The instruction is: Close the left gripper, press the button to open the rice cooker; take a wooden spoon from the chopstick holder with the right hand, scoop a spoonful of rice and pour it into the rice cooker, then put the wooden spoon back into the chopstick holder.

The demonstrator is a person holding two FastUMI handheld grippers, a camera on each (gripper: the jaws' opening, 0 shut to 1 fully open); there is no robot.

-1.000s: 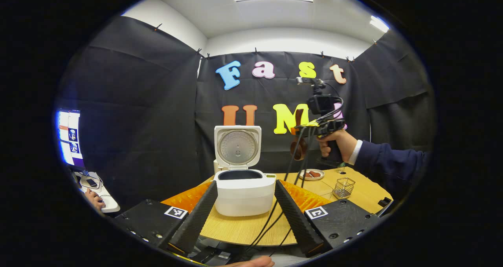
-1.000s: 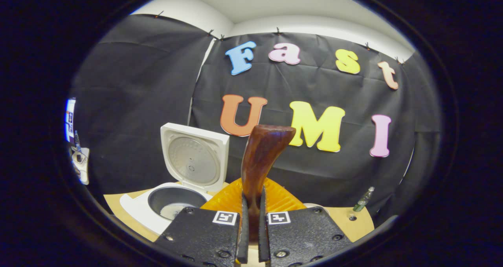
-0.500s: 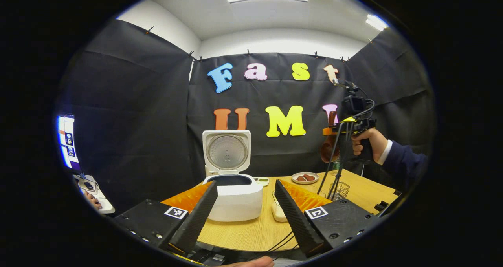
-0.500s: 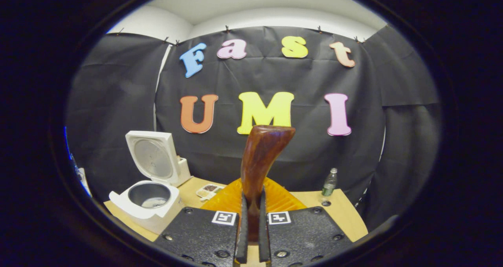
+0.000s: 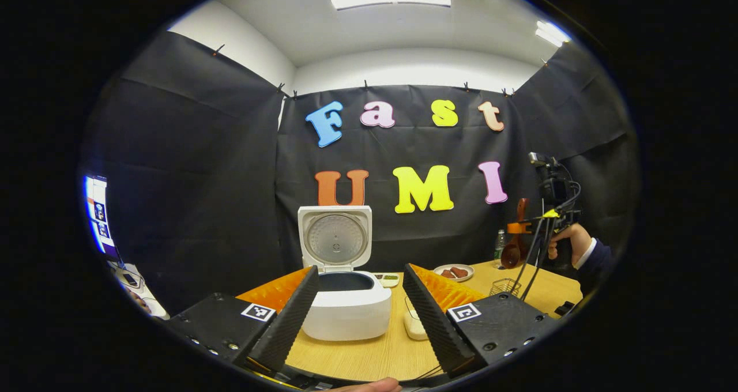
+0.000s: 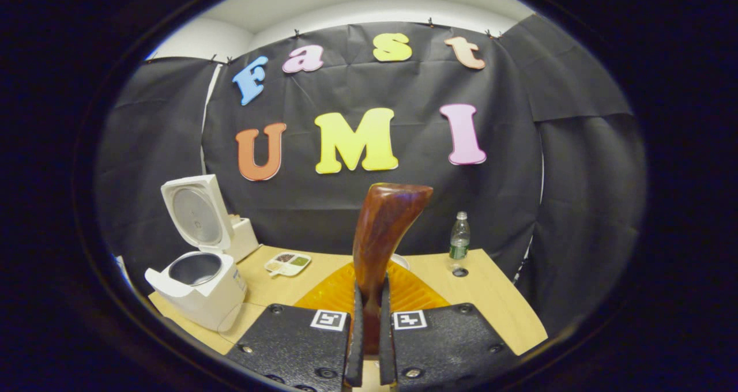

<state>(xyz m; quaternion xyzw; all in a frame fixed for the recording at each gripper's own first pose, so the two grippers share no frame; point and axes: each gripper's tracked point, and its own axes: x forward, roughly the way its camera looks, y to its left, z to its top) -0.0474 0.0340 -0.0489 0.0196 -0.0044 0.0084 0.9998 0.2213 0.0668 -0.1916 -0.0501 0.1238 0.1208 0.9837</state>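
Wooden spoon (image 6: 383, 236) held for return to the chopstick holder (image 5: 504, 287)

The spoon is clamped upright in the right gripper (image 6: 369, 346), above the holder on the desk (image 5: 369, 354); a lowering into it is judged next. The left gripper (image 5: 360, 317) is spread before the opened rice cooker (image 5: 345, 300)

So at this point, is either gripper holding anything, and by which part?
The right gripper is shut on the wooden spoon, gripping its handle, bowl end pointing away. The left gripper is open and holds nothing.

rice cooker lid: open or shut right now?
Open. The rice cooker lid stands upright behind the pot, inner plate facing forward, and the pot opening is exposed.
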